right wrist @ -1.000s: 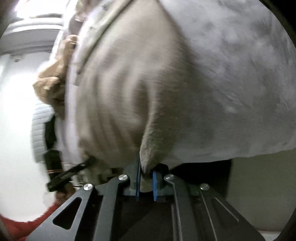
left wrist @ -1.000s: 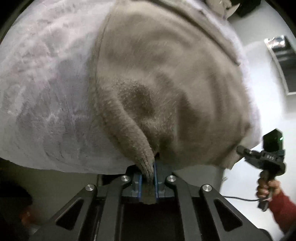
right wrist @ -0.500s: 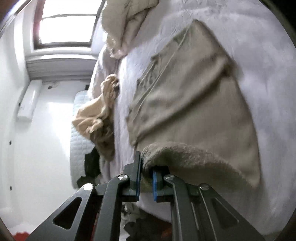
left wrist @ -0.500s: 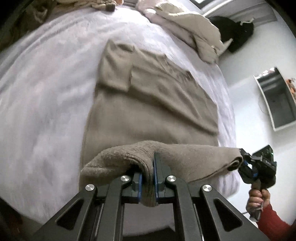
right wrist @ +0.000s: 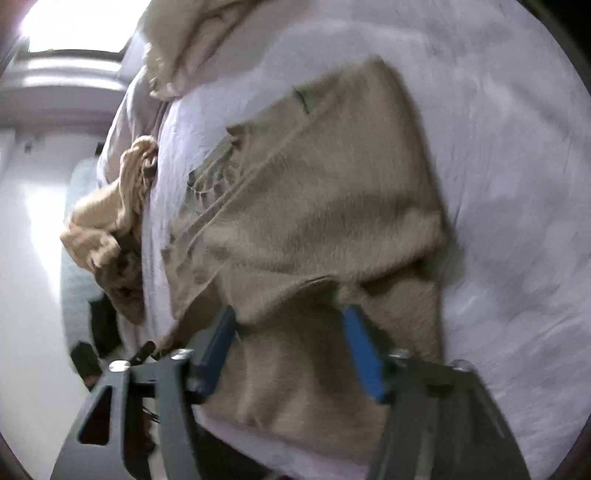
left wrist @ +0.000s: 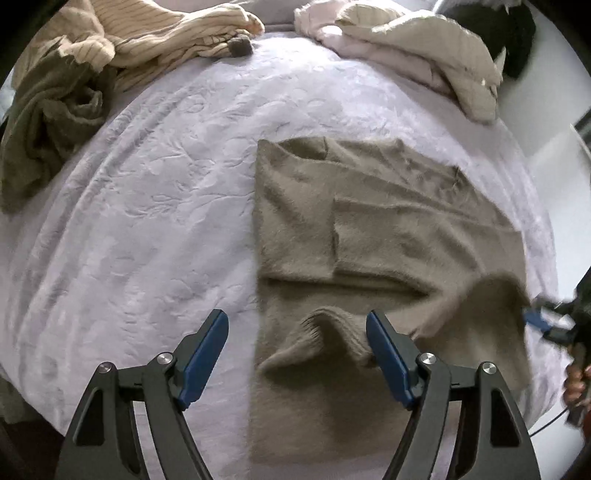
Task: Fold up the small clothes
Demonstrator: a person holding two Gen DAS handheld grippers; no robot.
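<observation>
Left claw: Since its jaws stand wide apart with nothing between them, the left claw [left wrist: 297, 325] holds no cloth; the ribbed hem of the sweater [left wrist: 388, 236] lies loose just ahead of it, touching the inner face of one finger.
Right claw: Spread as well, the right claw [right wrist: 290, 317] grips nothing; the turned-up hem lies across the gap just in front of its fingertips.
Sweater: The taupe knit lies flat on the bed [left wrist: 147, 206], ahead of both claws, sleeves folded in across the body, bottom hem lifted only partway up.
Risk, the fold: The hem stands in a raised wave ahead of the left claw, not pressed flat. With neither claw holding it, it may well slump back toward the claws and undo the fold.
Risk, snagging: The knit is fuzzy and touches a finger of the left claw. Pulling that claw back could drag the hem along and skew the edge.
Risk, unevenness: The corner ahead of the right claw looks bunched higher than the left side, so the fold line may end up slanted.
Risk, clutter: The olive garment [left wrist: 48, 122], striped garment [left wrist: 166, 33] and cream garment [left wrist: 436, 51] lie far ahead of the claws, well apart from the sweater; they should not interfere.
</observation>
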